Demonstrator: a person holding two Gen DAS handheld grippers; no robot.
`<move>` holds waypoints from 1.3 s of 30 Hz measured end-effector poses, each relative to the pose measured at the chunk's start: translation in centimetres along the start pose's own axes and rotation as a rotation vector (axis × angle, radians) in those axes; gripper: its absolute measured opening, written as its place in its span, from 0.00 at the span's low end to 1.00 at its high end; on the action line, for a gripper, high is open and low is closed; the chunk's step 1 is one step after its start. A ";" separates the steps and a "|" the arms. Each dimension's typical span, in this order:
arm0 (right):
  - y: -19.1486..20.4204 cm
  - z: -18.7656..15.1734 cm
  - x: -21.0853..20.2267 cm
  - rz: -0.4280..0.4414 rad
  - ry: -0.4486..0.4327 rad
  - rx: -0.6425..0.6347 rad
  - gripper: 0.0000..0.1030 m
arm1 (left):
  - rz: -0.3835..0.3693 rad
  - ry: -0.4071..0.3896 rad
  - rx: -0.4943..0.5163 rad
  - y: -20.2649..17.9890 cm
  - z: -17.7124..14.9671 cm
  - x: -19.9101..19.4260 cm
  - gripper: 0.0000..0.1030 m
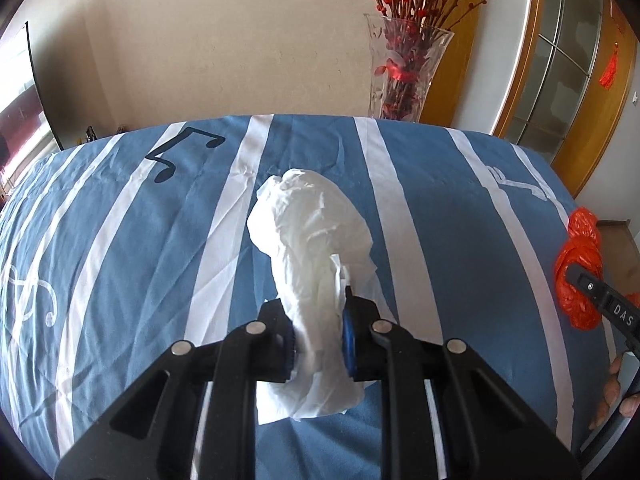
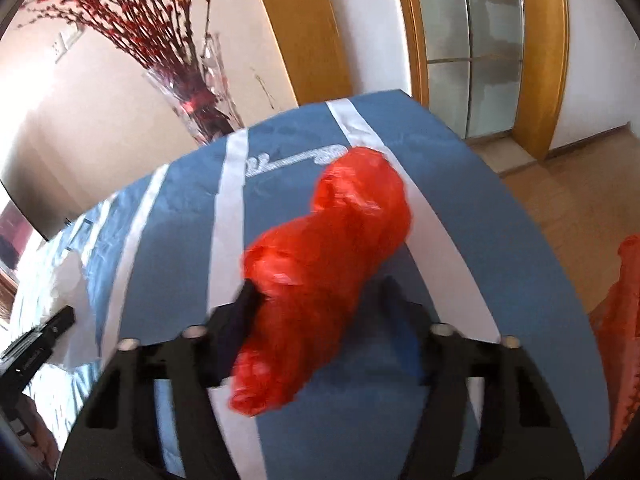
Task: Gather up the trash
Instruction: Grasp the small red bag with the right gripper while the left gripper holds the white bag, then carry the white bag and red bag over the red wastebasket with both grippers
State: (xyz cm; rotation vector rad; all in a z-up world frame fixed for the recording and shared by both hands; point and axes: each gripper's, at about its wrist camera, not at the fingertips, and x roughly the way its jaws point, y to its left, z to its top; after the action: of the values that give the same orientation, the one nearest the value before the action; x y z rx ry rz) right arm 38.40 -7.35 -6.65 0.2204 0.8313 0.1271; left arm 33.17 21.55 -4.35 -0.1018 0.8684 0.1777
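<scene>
two pieces of trash at the tongs, over a striped bed

left wrist view: left gripper (image 1: 318,330) clamped on crumpled white tissue (image 1: 310,236), wad rising toward 12 o'clock above the blue-and-white striped bedspread (image 1: 120,240); red plastic bag (image 1: 580,264) at 3 o'clock beside the other tool; glass vase of red branches (image 1: 404,68) at 1 o'clock beyond the bed. right wrist view: right gripper (image 2: 320,292) spread wide, red plastic bag (image 2: 320,268) draped against its 9 o'clock finger, far finger apart from it, blurred, so grip not certain; more red plastic (image 2: 624,340) at 3 o'clock edge, possibly the collecting bag. to do well: keep pinch firm on tissue, close fully on red bag before lifting, carry both low, clear of vase.
</scene>
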 end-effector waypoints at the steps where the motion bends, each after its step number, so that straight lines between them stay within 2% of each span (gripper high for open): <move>1: 0.2 -0.1 -0.3 -0.003 -0.004 -0.015 0.44 | -0.003 0.001 0.001 -0.1 -0.1 -0.1 0.19; 4: 0.0 -0.5 -1.4 -0.012 -0.009 -0.043 0.39 | -0.016 -0.002 0.006 -0.5 -0.4 -0.7 0.19; 10: -2.1 -1.5 -4.9 0.005 -0.011 -0.024 0.39 | -0.049 -0.026 0.030 -2.4 -0.9 -3.0 0.19; 21: -5.3 -2.9 -12.4 -0.008 -0.093 -0.046 0.38 | -0.123 -0.076 0.089 -7.4 -2.2 -8.5 0.19; 29: -9.1 -4.2 -16.2 -0.028 -0.130 -0.004 0.38 | -0.189 -0.097 0.150 -12.5 -3.7 -11.7 0.19; 39: -14.4 -5.3 -19.3 -0.082 -0.166 0.079 0.38 | -0.281 -0.085 0.239 -18.9 -5.5 -13.8 0.19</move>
State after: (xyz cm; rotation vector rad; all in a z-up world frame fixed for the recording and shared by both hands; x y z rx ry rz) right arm 21.95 -24.35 0.28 0.2666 0.6795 -0.0013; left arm 24.03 0.53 3.05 0.0075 0.7756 -0.1837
